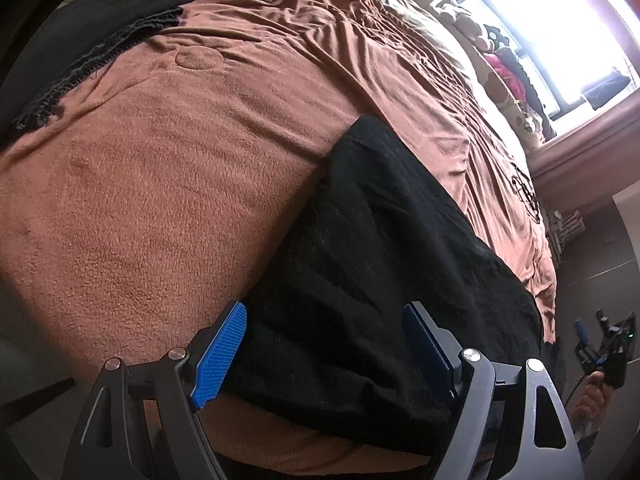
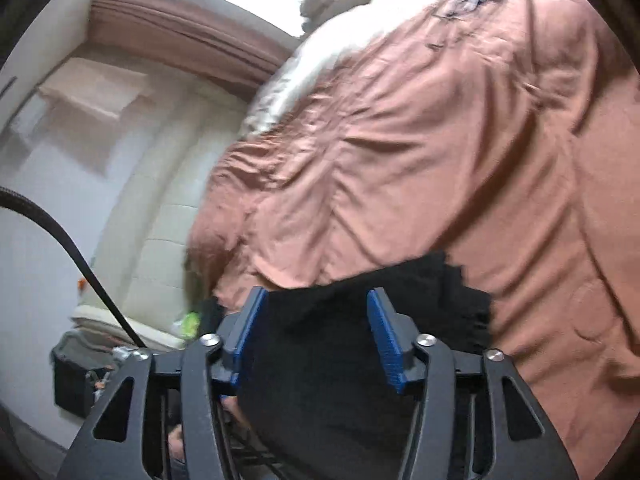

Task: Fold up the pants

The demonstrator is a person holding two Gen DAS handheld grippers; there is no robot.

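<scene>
Black pants [image 1: 380,240] lie as a long folded strip across the brown blanket [image 1: 160,160], one end draping over the bed's near edge. My left gripper [image 1: 326,312] hovers over that near end, jaws wide apart and open, nothing between the pads. In the right wrist view the pants [image 2: 320,360] fill the gap behind my right gripper [image 2: 316,294]. Both blue pad faces show bare, so it stands open. From the left wrist view, the right gripper [image 1: 600,332] sits in a hand just off the bed's corner, beside the hanging cloth.
A second dark garment [image 1: 120,4] lies at the bed's far left. Pillows and clutter [image 1: 508,76] sit under the bright window [image 1: 560,20]. Beside the bed stand a white wall, a black bin [image 2: 76,376] and a black cable [image 2: 80,260].
</scene>
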